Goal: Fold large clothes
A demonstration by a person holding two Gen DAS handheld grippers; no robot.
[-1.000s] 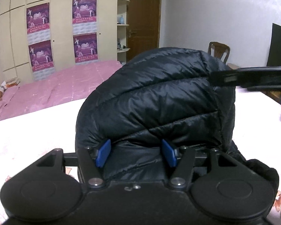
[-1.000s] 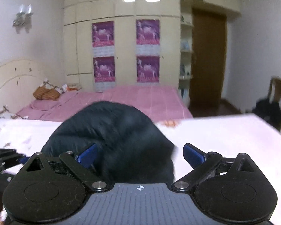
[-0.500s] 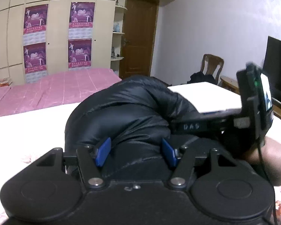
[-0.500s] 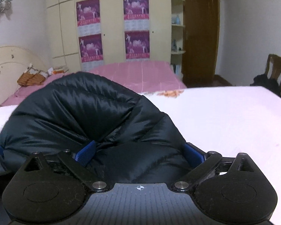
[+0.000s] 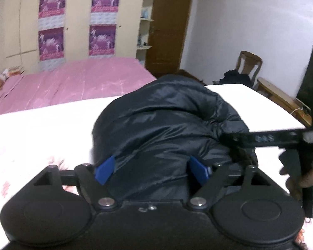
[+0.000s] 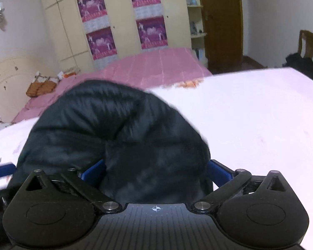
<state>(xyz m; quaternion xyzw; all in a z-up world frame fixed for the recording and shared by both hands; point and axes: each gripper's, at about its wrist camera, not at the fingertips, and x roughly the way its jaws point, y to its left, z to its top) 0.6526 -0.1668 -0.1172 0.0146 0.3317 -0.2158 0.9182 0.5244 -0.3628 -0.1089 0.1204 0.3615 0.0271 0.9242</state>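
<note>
From the left wrist we see our left gripper (image 5: 151,169) clenched on the blurred black puffer jacket (image 5: 169,125), bunched over the near white bed (image 5: 41,129), while from the right wrist our right gripper (image 6: 156,171) grasps its smeared, puffy fold (image 6: 114,125).

Pink bed (image 5: 77,83), purple posters (image 6: 148,29), brown door (image 5: 169,27), wooden chair (image 5: 249,62).
</note>
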